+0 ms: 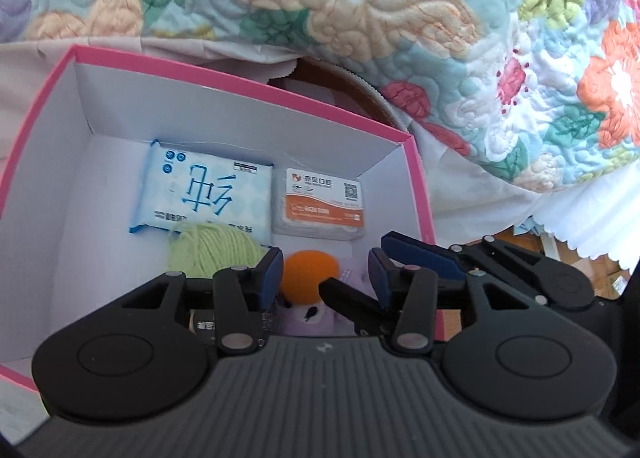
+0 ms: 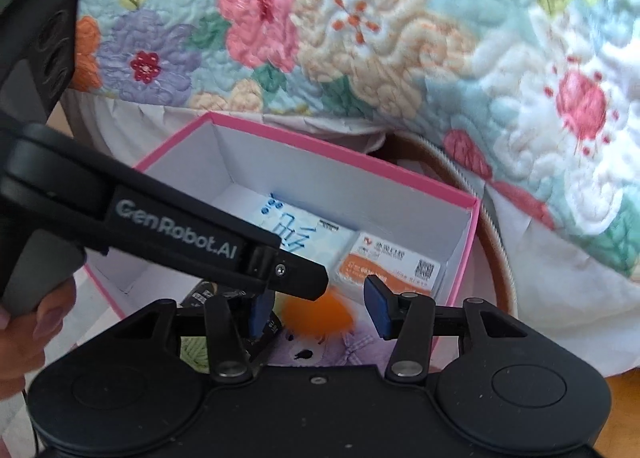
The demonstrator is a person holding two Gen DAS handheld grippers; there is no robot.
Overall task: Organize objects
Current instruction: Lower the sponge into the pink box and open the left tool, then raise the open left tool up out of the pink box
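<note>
A: How is the plush toy (image 1: 308,318) expected to handle?

B: It is judged light and soft, with an orange pompom (image 1: 309,276) that would squash. The purple body is thought the better place to be taken hold of. It is seen low in the pink box (image 1: 420,194), just ahead of both tongs. To its left a green yarn ball (image 1: 208,248) is seen; beyond, a tissue pack (image 1: 204,194) and a card box (image 1: 320,202) lie flat.

A: And the left gripper (image 1: 324,278)?

B: Its jaws are held partly apart. The toy is seen between them, but no pad is seen pressing on it.

A: The right gripper (image 2: 320,310)?

B: It is likewise partly open over the toy; nothing is seen clamped. One finger is crossed by the left tongs.
</note>
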